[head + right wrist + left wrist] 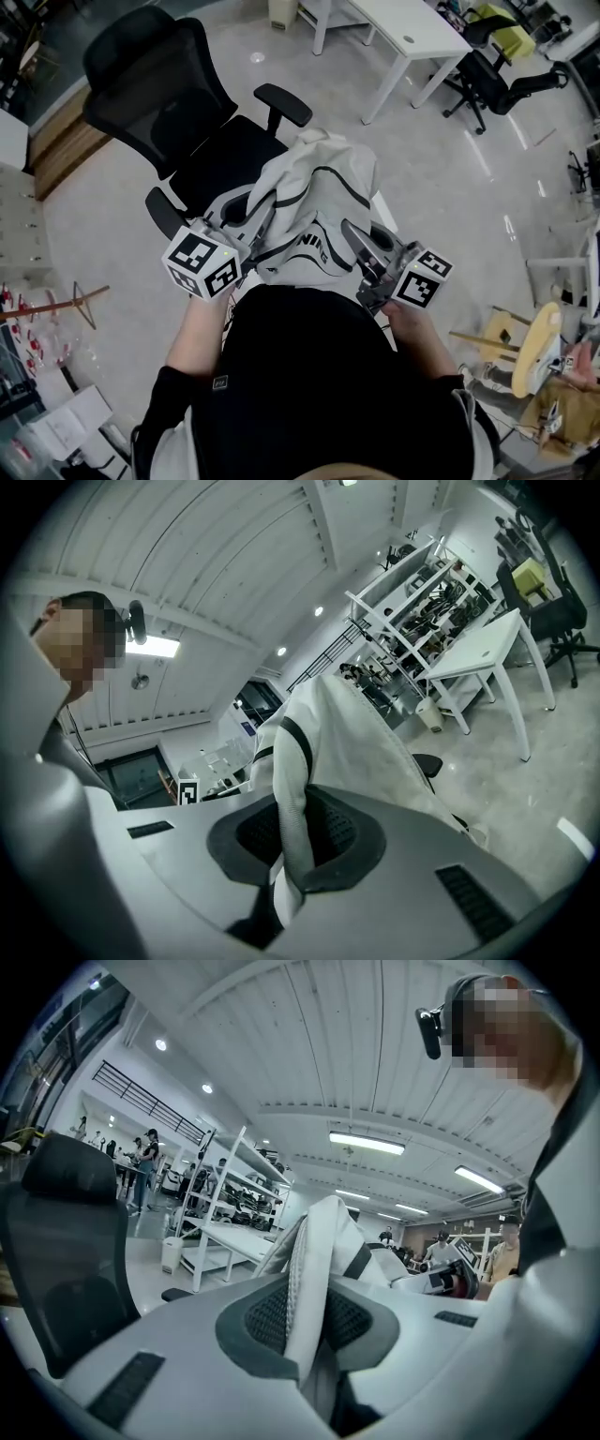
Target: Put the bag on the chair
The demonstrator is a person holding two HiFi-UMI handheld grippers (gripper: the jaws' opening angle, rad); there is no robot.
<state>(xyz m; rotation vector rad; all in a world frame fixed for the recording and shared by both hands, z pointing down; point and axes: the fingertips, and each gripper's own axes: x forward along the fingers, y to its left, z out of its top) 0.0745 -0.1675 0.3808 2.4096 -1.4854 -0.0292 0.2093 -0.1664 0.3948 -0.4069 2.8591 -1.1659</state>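
Holding white bag [317, 192] up with both my tongs: left tongs [305, 1321] and right tongs [291, 834] each pinched on fabric fold. Bag at chair [141, 89] seat front, apparently not yet resting. Left, I reckon: lower, let go.

The left gripper [251, 225] and the right gripper [361, 246] are held side by side, pointing roughly level toward the far side, each clamped on the bag [314, 197].
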